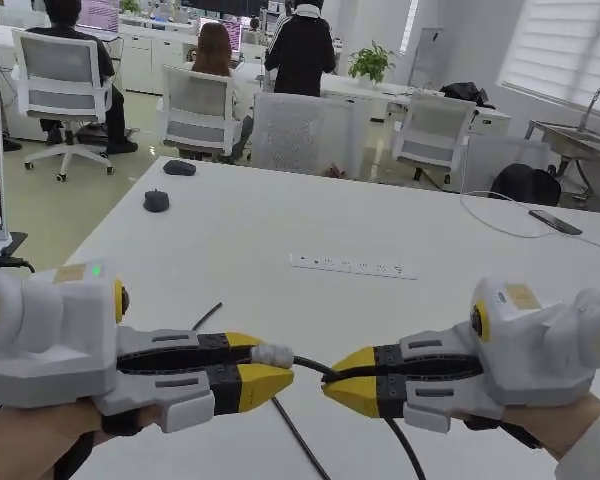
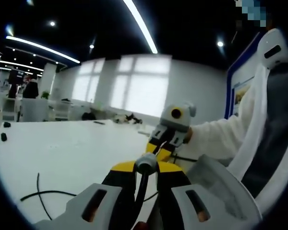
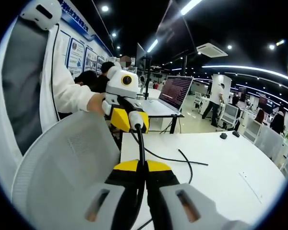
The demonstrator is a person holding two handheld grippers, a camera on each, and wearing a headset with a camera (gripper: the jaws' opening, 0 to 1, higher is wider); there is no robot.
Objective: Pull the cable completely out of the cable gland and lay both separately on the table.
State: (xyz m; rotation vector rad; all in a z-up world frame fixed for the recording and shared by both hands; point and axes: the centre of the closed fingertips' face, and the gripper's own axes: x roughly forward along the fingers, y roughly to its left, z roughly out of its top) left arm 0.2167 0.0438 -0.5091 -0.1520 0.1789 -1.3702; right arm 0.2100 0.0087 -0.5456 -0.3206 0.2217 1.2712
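Grey-white plastic cable gland (image 1: 272, 354) pinched in tips of left gripper (image 1: 280, 364), above near edge of white table (image 1: 280, 220). Thin black cable (image 1: 313, 366) exits gland rightward, long axis left-right, straight into right gripper (image 1: 330, 380), clamped on it, nearer one for pull.

Setting: open-plan office. Evidence: long white desk (image 1: 280, 220) with power strip (image 1: 352, 266) and mouse (image 1: 156, 200); grey mesh swivel chairs (image 1: 60, 80); open laptop (image 3: 175, 93); people (image 1: 212, 50) at monitors (image 1: 98, 14); potted plant (image 1: 372, 62); window blinds (image 1: 570, 50); ceiling strip lights (image 2: 140, 24).
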